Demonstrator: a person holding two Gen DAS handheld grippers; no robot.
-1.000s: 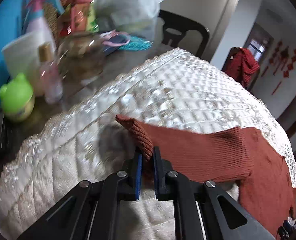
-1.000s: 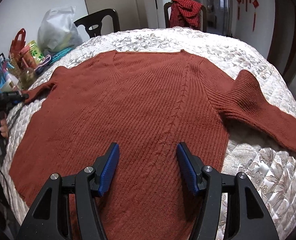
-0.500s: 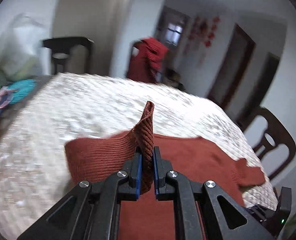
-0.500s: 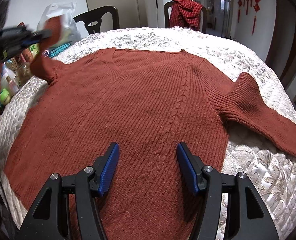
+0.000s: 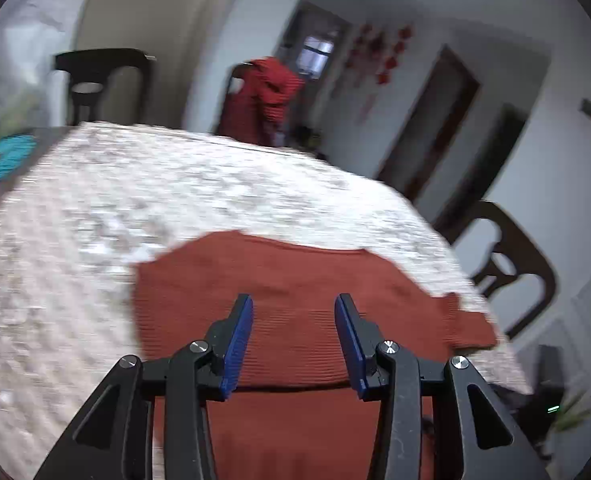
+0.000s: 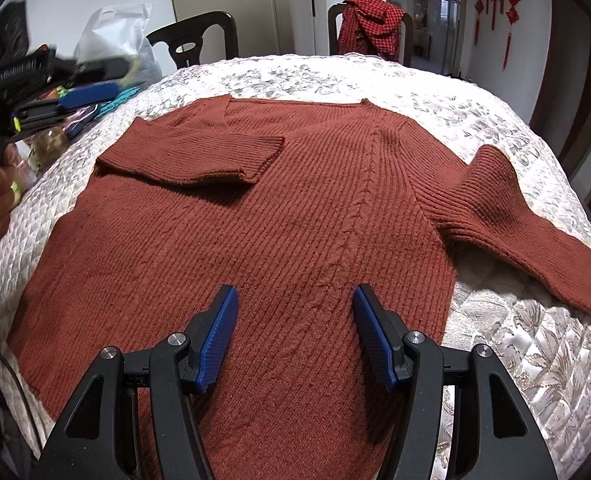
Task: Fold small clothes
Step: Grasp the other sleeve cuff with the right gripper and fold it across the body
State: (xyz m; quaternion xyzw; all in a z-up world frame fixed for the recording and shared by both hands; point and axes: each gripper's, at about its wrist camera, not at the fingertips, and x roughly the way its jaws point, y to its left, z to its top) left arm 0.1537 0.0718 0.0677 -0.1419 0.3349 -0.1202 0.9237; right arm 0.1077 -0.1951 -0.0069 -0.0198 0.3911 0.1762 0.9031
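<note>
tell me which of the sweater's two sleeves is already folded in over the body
The left-hand sleeve in the right wrist view: it lies across the chest of the sweater. The other sleeve is spread out on the quilted cover.

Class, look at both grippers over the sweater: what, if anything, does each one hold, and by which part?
Nothing is held. The left gripper is opening, empty, above the folded sleeve; the right gripper hovers open over the sweater.

The only writing is white lettering on the black body of the left gripper (image 6: 95,80), far left of the right jaws; it is too blurred to read.
</note>
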